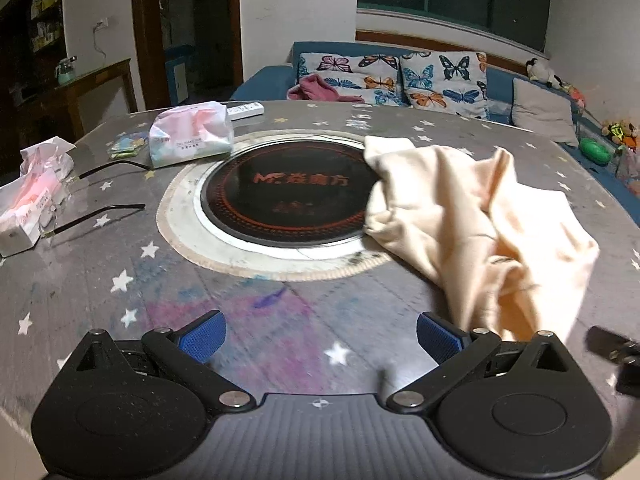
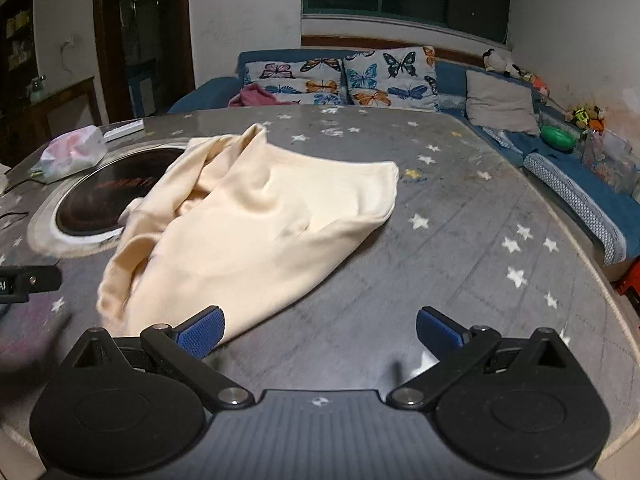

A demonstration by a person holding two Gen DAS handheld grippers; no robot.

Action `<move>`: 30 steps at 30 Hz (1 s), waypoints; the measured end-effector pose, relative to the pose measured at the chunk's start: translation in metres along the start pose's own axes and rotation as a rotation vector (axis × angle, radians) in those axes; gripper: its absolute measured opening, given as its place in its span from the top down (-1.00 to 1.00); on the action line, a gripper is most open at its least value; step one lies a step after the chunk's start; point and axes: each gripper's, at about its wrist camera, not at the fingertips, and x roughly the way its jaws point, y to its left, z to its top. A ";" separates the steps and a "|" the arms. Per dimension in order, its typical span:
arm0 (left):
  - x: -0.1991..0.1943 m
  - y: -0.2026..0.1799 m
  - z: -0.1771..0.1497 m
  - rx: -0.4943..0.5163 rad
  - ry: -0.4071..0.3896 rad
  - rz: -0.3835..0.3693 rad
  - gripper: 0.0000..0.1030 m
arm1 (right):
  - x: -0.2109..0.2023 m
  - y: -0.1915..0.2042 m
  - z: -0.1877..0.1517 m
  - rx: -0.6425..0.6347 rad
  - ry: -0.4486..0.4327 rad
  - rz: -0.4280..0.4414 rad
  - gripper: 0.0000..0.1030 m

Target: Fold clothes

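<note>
A cream-coloured garment (image 1: 472, 224) lies crumpled on the round grey star-patterned table (image 1: 120, 280), partly over the edge of the black induction plate (image 1: 288, 196). It also shows in the right wrist view (image 2: 248, 224), spread from the plate toward the near edge. My left gripper (image 1: 320, 338) is open and empty, low over the table, with the garment's near end just beyond its right finger. My right gripper (image 2: 320, 336) is open and empty, with the garment's near end by its left finger (image 2: 202, 336). The right gripper's tip shows at the left wrist view's right edge (image 1: 612, 350).
Two tissue packs (image 1: 192, 134) (image 1: 32, 196), a remote (image 1: 246, 111) and black cables (image 1: 100, 212) sit on the table's left and far side. A blue sofa (image 2: 580, 184) with butterfly cushions (image 2: 360, 76) and toys runs behind and to the right.
</note>
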 end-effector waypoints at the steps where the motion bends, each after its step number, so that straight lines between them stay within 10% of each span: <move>1: -0.003 -0.003 -0.001 0.006 -0.002 -0.005 -1.00 | -0.001 0.001 -0.002 0.000 0.004 0.005 -1.00; 30: -0.037 -0.035 -0.023 0.094 -0.002 -0.026 -1.00 | -0.025 0.021 -0.025 -0.022 0.023 0.039 -1.00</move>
